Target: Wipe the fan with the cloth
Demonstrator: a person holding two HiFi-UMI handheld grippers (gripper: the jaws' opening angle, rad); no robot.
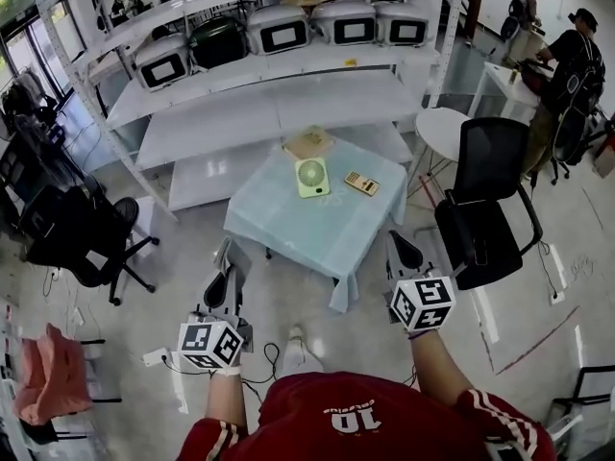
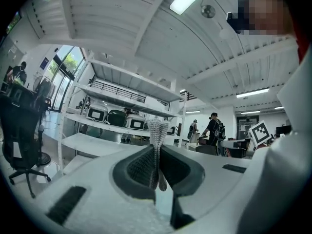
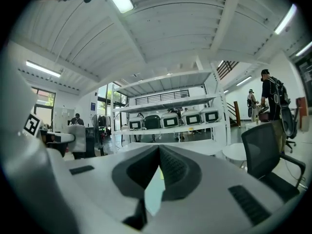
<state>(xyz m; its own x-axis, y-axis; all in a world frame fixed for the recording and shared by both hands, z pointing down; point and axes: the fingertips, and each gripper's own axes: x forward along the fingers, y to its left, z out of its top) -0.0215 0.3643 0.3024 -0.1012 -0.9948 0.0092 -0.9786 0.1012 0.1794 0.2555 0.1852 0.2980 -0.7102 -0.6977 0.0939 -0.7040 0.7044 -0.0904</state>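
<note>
My left claw (image 1: 229, 248) and right claw (image 1: 399, 242) hang over the floor, short of the table (image 1: 288, 233), each with its jaws pressed together on nothing. On that pale-blue-covered table I see the green fan (image 1: 311, 177) near the far edge, with a tan flat piece (image 1: 307, 143) just behind it; cloth or card, I cannot tell.

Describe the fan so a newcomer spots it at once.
In front of the white shelf rack stands a table draped in pale blue. On its far side sits the fan: the only pale green item, square with a round grille, in front of a brown box and left of a tan keypad gadget.
</note>
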